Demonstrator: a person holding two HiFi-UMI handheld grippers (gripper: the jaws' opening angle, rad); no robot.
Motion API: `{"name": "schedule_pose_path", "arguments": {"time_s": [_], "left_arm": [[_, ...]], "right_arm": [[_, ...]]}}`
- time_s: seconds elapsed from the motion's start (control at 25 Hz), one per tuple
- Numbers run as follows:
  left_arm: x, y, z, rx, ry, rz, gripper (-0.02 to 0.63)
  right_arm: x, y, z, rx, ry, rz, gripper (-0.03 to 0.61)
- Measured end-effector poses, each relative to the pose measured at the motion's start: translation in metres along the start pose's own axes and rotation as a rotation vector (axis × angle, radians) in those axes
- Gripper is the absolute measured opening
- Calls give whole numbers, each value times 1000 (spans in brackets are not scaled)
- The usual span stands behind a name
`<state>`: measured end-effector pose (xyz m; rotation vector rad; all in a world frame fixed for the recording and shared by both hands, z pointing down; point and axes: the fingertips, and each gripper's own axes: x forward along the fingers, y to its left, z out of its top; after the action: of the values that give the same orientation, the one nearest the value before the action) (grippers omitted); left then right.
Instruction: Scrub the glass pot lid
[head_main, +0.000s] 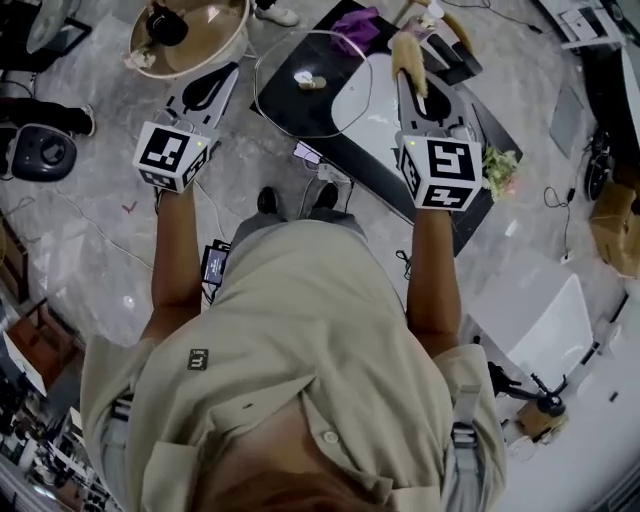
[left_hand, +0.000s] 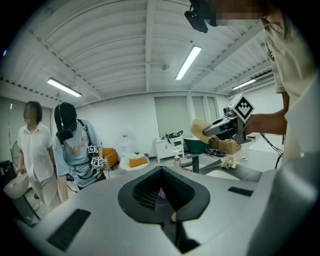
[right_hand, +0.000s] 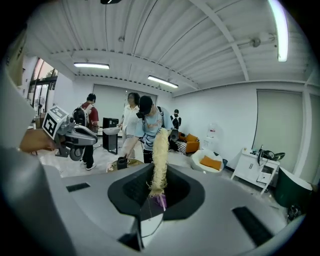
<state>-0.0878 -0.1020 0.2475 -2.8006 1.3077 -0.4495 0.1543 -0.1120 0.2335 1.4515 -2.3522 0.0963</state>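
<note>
In the head view the round glass pot lid (head_main: 300, 110), with a pale knob (head_main: 308, 80) at its centre, lies on the black table (head_main: 440, 215). My right gripper (head_main: 412, 78) hovers to the right of the lid and is shut on a tan fibrous scrubber (head_main: 408, 52). That scrubber (right_hand: 160, 150) stands up from the closed jaws of my right gripper (right_hand: 157, 197) in its own view. My left gripper (head_main: 226, 72) hangs left of the lid, off the table, shut with nothing in it. Its jaws (left_hand: 161, 197) meet with nothing between them.
A white basin (head_main: 380, 110) is set into the table beside the lid, a purple cloth (head_main: 355, 25) behind it. A beige bowl (head_main: 190, 40) stands on the floor at the far left. Flowers (head_main: 500, 170) sit at the table's right corner. People (right_hand: 145, 125) stand across the room.
</note>
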Motion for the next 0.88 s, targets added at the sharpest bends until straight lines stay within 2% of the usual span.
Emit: {"name": "schedule_pose_path", "arguments": {"time_s": [0.2, 0.44, 0.88], "left_arm": [[8, -8, -30, -58, 62, 54, 15], [23, -7, -84, -133, 137, 91, 15], [70, 16, -206, -288, 253, 33, 17]], "right_arm": [[20, -3, -19, 2, 14, 83, 51], [46, 3, -52, 11, 56, 146, 51], [106, 41, -139, 38, 226, 177, 52]]}}
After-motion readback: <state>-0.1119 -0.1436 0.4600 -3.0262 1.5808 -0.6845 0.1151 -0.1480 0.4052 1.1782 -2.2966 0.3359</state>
